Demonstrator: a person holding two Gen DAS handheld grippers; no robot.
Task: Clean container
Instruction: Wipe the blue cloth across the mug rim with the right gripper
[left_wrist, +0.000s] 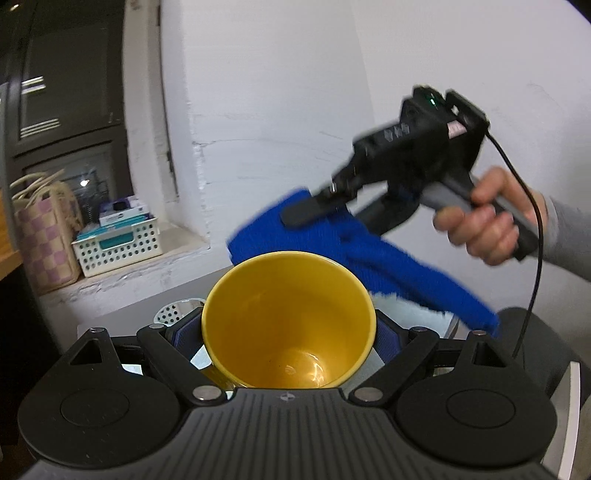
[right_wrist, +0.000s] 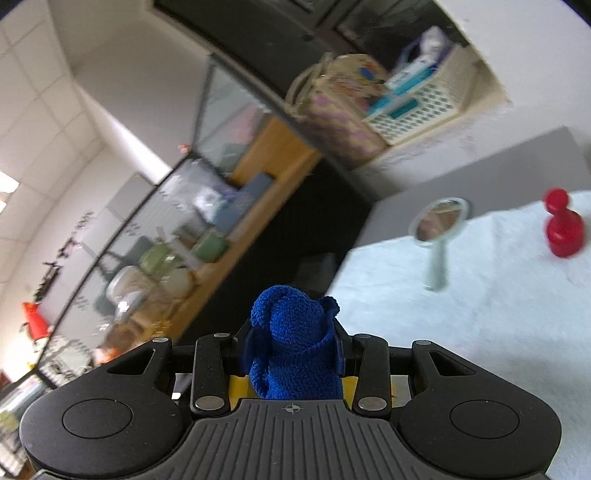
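Cup and cloth are close but apart. The yellow cup sits clamped between the blue pads of the left hand-held gripper, lifted off the counter, its open mouth tipped toward that gripper's camera, so its long axis runs roughly along the fingers. The right hand-held gripper is closed on a bunched blue cloth and hangs just above and beyond the cup's far rim, slightly to the right; the cloth's loose end trails down past the rim on the right side, not inside the cup. To my eye, wiping the inside would mean bringing the cloth down and back into the mouth. The inside looks glossy; I cannot tell whether it is clean. I can read no brand or writing anywhere; a small label on the right tool is too blurred.
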